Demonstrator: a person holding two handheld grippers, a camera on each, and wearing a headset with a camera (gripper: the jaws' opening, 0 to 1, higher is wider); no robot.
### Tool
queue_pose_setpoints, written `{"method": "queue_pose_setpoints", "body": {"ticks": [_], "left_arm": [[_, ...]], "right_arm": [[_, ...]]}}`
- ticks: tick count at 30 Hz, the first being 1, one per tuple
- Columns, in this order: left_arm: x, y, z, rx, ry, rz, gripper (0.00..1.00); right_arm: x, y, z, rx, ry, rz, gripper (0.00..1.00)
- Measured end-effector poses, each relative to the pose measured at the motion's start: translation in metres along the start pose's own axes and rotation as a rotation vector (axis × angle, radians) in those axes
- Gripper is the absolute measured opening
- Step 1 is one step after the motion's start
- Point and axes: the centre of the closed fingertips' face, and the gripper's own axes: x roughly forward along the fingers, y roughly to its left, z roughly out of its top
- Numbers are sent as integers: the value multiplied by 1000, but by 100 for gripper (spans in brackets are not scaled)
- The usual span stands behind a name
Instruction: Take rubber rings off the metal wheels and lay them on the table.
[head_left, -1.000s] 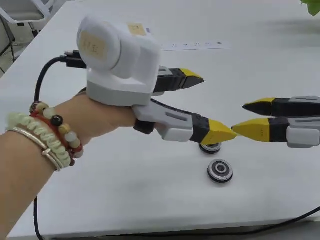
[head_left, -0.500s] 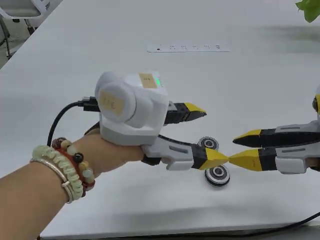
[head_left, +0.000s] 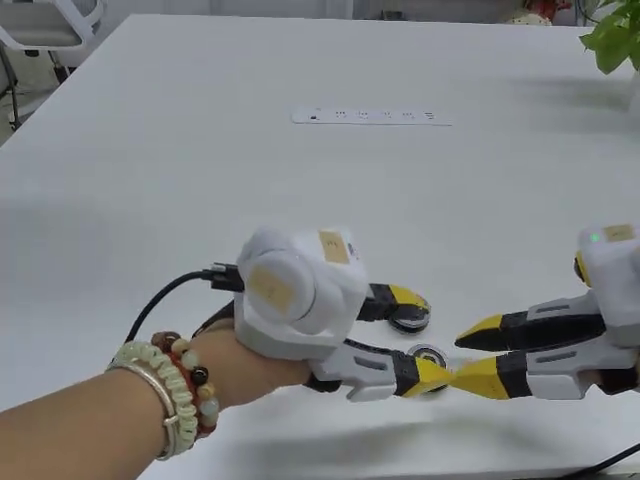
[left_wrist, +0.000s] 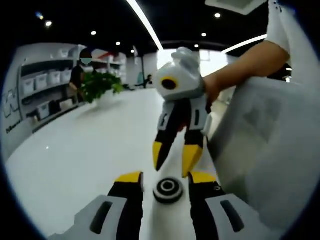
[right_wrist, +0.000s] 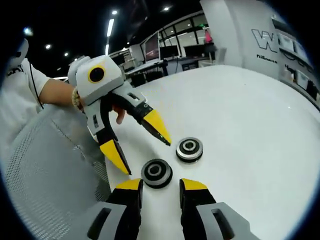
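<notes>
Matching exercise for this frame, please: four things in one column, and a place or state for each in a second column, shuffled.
Things
A. power strip
B. plant
C. nearer wheel
D. left gripper

Descriptions
1. jaws open
2. green leaves at the far right of the table
3. lies flat on the table between yellow jaw tips
4. white, far across the table

Pairs: A-4, B-2, C-3, D-1
</notes>
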Motion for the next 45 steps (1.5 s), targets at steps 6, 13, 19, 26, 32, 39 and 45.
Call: {"method": "queue_pose_setpoints", "body": {"ticks": [6, 13, 19, 26, 32, 39, 45], "left_arm": [[5, -2, -13, -21, 28, -5, 28], [7, -2, -15, -40, 35, 5, 25], [8, -2, -15, -69, 27, 4, 24], [7, -2, -16, -79, 26, 4, 15], [8, -2, -16, -68, 30, 6, 15], [7, -2, -17, -50, 32, 2, 15], [6, -2, -17, -50, 34, 0, 15]], "right_arm": [[3, 2, -6, -22, 39, 7, 25], [3, -2, -9, -28, 49, 3, 24], [5, 0, -14, -34, 72, 16, 23], [6, -1, -14, -19, 63, 14, 22], [7, -4, -13, -50, 65, -3, 22], [10, 1, -10, -79, 65, 9, 20], [11, 2, -10, -90, 66, 14, 19]]}}
